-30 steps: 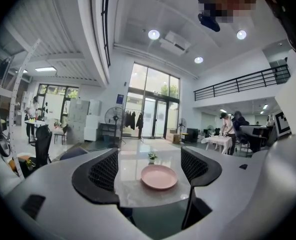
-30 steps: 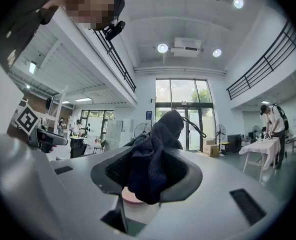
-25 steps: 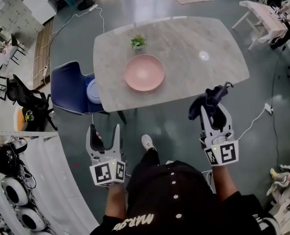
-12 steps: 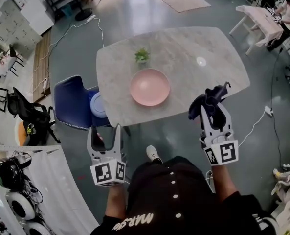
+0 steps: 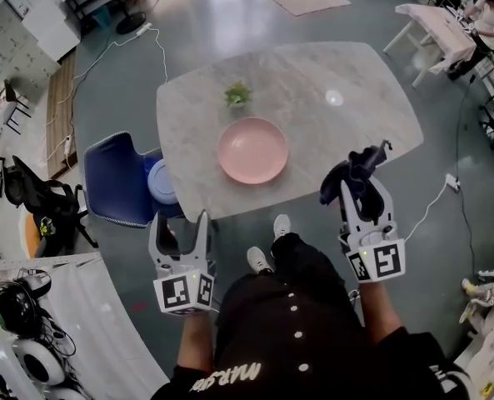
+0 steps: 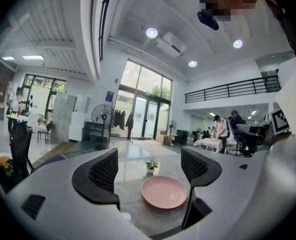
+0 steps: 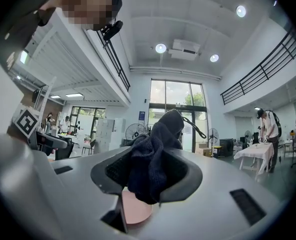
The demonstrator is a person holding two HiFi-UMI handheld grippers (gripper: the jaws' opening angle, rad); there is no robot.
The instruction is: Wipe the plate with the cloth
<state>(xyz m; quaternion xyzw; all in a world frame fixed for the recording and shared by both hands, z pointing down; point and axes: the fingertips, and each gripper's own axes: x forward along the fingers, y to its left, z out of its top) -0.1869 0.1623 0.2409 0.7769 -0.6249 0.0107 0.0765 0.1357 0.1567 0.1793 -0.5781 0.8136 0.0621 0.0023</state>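
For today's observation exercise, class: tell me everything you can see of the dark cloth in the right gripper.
The cloth is dark navy, soft and nubby like knit or terry. It is bunched into a lump, pinched between the jaws of the right gripper, bulging above them and hanging slightly below. A thin dark loop sticks out near its top. It is held in the air, apart from the pink plate; only the gripper touches it.

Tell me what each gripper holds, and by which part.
Right gripper: the dark cloth, pinched around its bunched middle, ends spilling above and below the jaws. Left gripper: nothing, jaws apart.
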